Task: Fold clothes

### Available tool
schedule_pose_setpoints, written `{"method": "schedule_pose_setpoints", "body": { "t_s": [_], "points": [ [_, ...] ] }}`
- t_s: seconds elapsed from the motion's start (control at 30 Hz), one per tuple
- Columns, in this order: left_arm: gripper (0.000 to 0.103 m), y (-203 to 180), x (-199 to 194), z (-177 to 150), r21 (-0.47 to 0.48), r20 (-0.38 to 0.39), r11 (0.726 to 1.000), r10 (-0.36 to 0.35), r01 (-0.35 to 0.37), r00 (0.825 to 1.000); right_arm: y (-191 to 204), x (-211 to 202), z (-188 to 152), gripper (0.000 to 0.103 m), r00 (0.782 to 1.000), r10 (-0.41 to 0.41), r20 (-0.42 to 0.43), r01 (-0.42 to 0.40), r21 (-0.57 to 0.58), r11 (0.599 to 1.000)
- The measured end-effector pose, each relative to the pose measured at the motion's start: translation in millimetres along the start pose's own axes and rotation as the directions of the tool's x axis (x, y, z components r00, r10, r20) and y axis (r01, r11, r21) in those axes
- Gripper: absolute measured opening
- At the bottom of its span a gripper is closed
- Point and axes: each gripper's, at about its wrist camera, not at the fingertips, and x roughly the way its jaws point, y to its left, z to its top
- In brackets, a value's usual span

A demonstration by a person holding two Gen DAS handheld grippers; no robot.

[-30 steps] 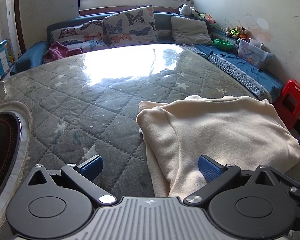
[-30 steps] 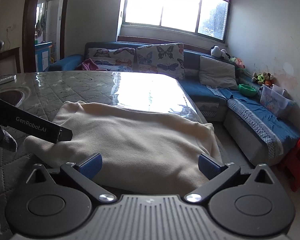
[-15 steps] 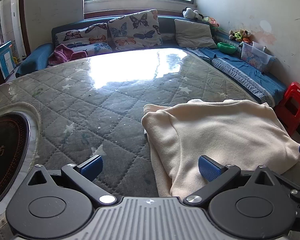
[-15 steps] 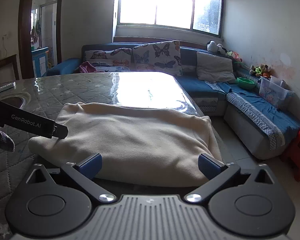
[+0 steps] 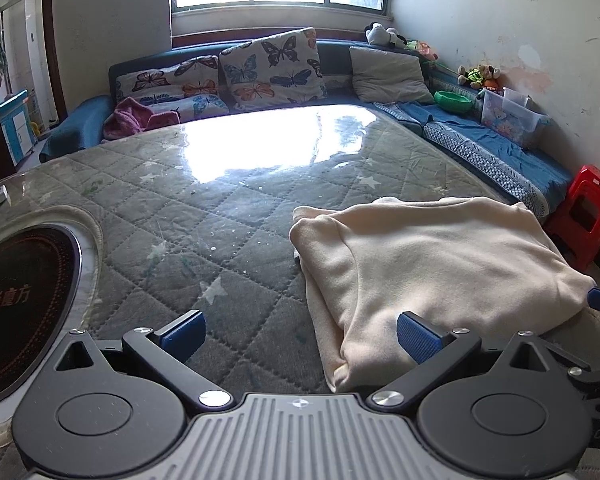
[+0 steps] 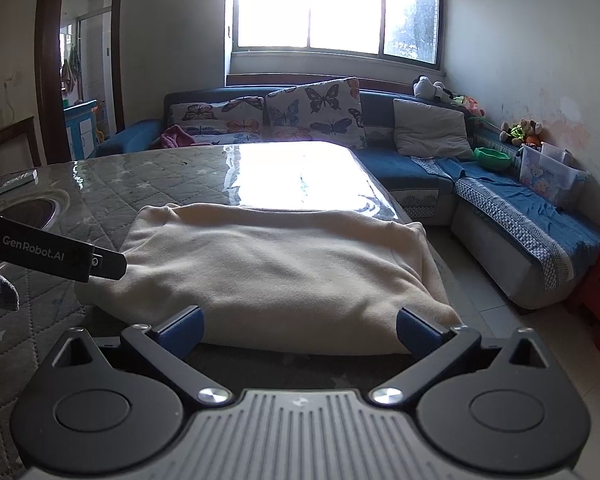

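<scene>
A cream garment [image 5: 432, 264] lies folded into a thick rectangle on the quilted grey table top [image 5: 204, 216], near its right edge. It also shows in the right wrist view [image 6: 276, 268]. My left gripper [image 5: 300, 330] is open and empty, just short of the garment's near left corner. My right gripper [image 6: 300, 326] is open and empty, just before the garment's near edge. The left gripper's body [image 6: 52, 254] shows at the left of the right wrist view.
A round induction hob [image 5: 16, 308] is set into the table at the left. A blue sofa with butterfly cushions [image 5: 268, 68] stands behind the table. A red stool [image 5: 584, 216] stands on the floor at the right. A clear storage box [image 5: 512, 118] sits on the sofa.
Both grippers have pulled back and risen a little from the folded garment, so more of the room shows. The garment has not moved.
</scene>
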Motion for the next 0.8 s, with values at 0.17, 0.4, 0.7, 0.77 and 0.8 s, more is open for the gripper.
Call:
{"method": "schedule_pose_setpoints", "body": {
  "t_s": [0.17,0.4,0.7,0.77,0.8],
  "points": [
    [0.103,1,-9,-4,-0.004,0.007,1.0,0.005,-0.005,1.0,2,-2,-2,0.103,1.0,0.002,-0.003,-0.002,0.005,1.0],
    [0.103,0,-21,-9,-0.007,0.016,1.0,0.004,-0.004,1.0,2,-6,-7,0.103,1.0,0.012,-0.011,-0.012,0.046,0.999],
    [0.103,-3,-25,-25,-0.022,-0.02,1.0,0.0,-0.001,1.0,5,-8,-15,0.103,0.999,0.023,-0.034,-0.02,0.076,0.997],
    [0.103,-4,-26,-28,-0.024,-0.027,1.0,0.003,-0.003,1.0,6,-9,-16,0.103,0.999,0.026,-0.034,-0.023,0.076,0.997],
    [0.103,-4,-26,-29,-0.025,-0.03,1.0,0.004,-0.004,1.0,6,-9,-16,0.103,0.999,0.027,-0.035,-0.024,0.076,0.997]
  ]
}}
